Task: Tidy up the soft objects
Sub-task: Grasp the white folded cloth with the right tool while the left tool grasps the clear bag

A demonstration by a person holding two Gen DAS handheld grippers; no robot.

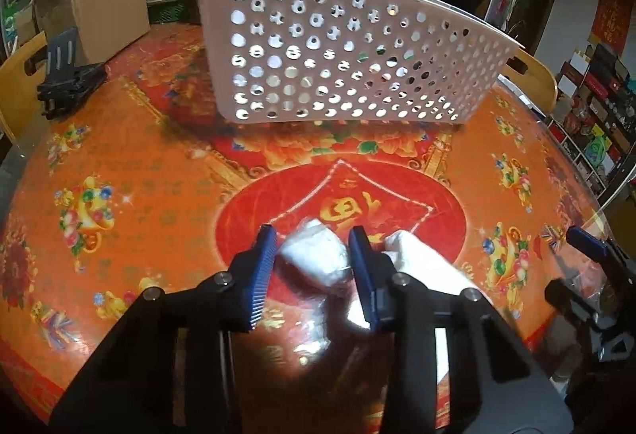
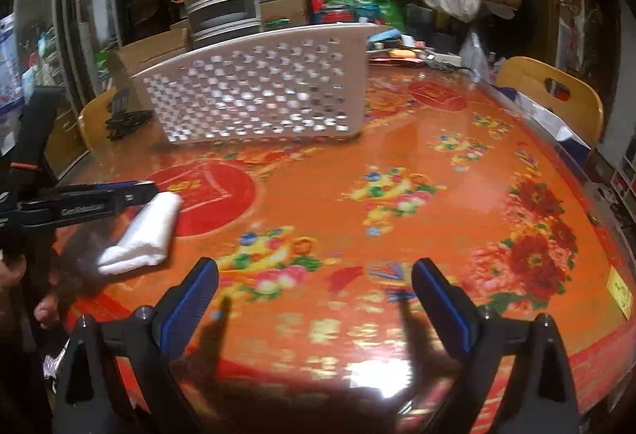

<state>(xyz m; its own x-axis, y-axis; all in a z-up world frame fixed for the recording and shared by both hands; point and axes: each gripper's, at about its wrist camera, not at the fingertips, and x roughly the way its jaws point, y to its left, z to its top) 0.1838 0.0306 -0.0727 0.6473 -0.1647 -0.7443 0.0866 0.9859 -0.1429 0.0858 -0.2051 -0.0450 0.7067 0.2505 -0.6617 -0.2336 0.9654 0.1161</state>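
Observation:
A white soft bundle wrapped in clear plastic [image 1: 318, 255] lies on the orange patterned table [image 1: 159, 163]. My left gripper [image 1: 314, 247] straddles its near end with blue pads on both sides, jaws apart and not squeezing it. A folded part of the bundle [image 1: 421, 259] lies to the right of the right finger. In the right wrist view the same bundle [image 2: 143, 231] lies at the left under the left gripper [image 2: 135, 195]. My right gripper [image 2: 316, 287] is open and empty over the table. A white perforated basket [image 1: 342, 56] stands at the back.
A black clamp-like tool [image 1: 67, 76] lies at the table's far left edge. Wooden chair backs [image 2: 552, 92] stand around the table. Cardboard boxes [image 1: 99, 0], stacked containers and bags crowd the room behind the basket [image 2: 258, 96].

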